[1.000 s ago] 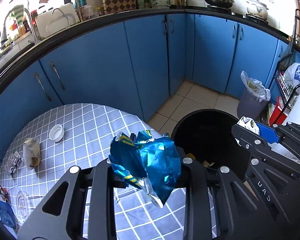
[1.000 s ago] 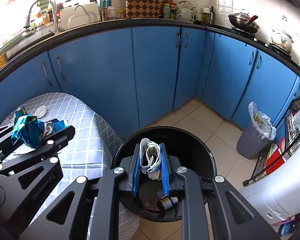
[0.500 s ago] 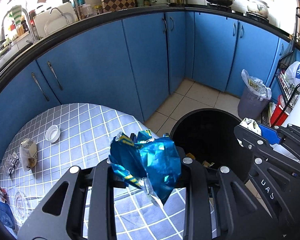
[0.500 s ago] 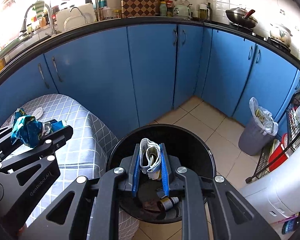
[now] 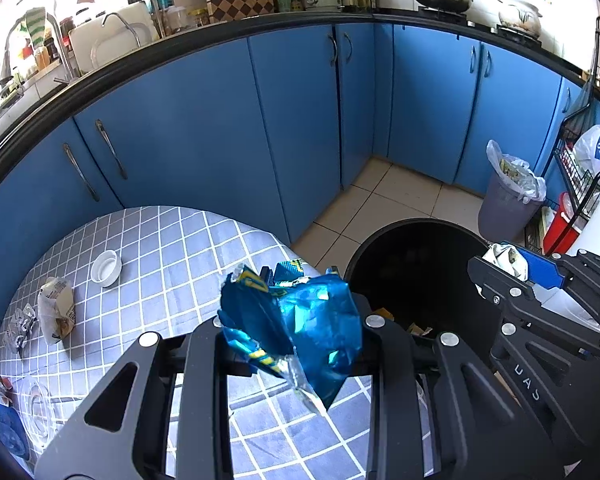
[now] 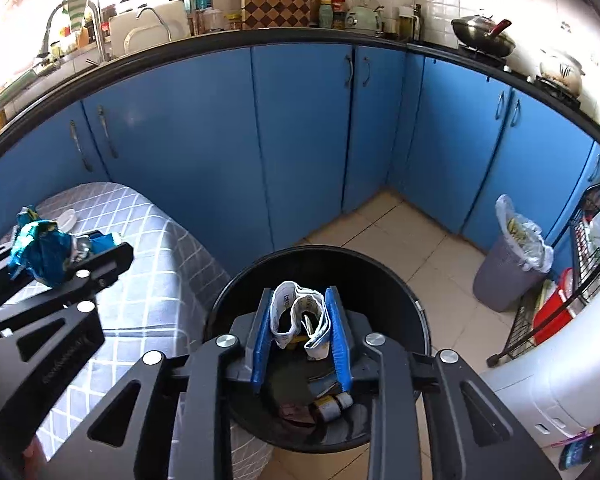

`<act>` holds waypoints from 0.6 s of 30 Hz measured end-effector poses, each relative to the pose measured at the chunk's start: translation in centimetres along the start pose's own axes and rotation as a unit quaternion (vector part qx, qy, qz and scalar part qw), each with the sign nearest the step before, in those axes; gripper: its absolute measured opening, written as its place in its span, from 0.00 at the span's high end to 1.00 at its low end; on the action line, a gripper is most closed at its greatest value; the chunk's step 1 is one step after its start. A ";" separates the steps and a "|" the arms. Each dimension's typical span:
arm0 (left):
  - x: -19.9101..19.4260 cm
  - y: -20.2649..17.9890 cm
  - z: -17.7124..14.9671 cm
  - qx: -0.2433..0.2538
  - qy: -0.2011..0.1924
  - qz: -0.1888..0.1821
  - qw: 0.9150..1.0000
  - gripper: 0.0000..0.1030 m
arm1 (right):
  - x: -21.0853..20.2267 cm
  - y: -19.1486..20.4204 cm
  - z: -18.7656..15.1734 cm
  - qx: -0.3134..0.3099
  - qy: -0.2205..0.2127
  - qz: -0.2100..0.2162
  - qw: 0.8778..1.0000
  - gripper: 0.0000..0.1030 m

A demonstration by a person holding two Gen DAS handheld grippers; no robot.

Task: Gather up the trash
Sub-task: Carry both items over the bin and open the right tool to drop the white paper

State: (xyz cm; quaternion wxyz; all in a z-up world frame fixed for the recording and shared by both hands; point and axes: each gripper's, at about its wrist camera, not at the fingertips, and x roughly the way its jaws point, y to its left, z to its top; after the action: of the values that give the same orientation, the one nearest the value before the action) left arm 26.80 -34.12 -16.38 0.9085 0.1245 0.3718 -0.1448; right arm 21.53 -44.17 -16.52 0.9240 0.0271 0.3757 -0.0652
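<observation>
My left gripper (image 5: 292, 320) is shut on a crumpled blue foil wrapper (image 5: 300, 320) and holds it above the checked table's right edge, beside the black bin (image 5: 416, 256). It shows at the left of the right wrist view (image 6: 40, 252). My right gripper (image 6: 300, 320) holds a crumpled white paper wrapper (image 6: 300, 316) between its blue pads, right over the open black bin (image 6: 380, 280), which has trash at its bottom. The jaws have widened a little around the paper. The right gripper also shows in the left wrist view (image 5: 516, 268).
On the checked tablecloth (image 5: 172, 264) lie a white lid (image 5: 106, 267), a crumpled paper bag (image 5: 56, 314), foil scraps (image 5: 18, 326) and a clear cup (image 5: 36, 404). A grey lined bin (image 6: 512, 264) stands by the blue cabinets. A wire rack (image 6: 572, 280) is at the right.
Both grippers have drifted slightly toward the bin. The right gripper's pads have spread a little around the white wrapper. The left grip is unchanged.
</observation>
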 end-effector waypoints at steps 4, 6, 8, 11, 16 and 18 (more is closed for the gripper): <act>0.0 -0.1 0.0 0.000 0.000 0.001 1.000 0.73 | -0.6 -0.1 -0.1 0.001 -0.024 -0.017 1.000 0.19; 0.0 -0.3 0.1 0.001 -0.001 0.000 1.000 0.73 | -0.6 -0.3 -0.1 0.000 -0.022 -0.024 0.999 0.19; 0.1 -0.5 0.2 0.002 -0.001 -0.002 1.000 0.73 | -0.5 -0.6 -0.1 0.004 -0.022 -0.026 0.999 0.19; 0.0 -0.9 0.3 0.007 -0.004 -0.005 1.000 0.73 | -0.5 -1.0 -0.2 0.010 -0.021 -0.026 0.999 0.19; 0.1 -1.5 0.5 0.013 -0.004 -0.011 1.000 0.73 | -0.7 -1.2 -0.4 0.007 -0.023 -0.034 0.999 0.18; 0.2 -1.8 0.5 0.015 -0.004 -0.012 1.000 0.73 | -0.8 -1.4 -0.5 0.009 -0.026 -0.043 0.999 0.17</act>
State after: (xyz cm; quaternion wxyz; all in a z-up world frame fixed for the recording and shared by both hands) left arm 26.62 -35.97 -16.32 0.9063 0.1327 0.3674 -0.1613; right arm 20.46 -45.40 -16.34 0.9297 0.0173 0.3516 -0.1085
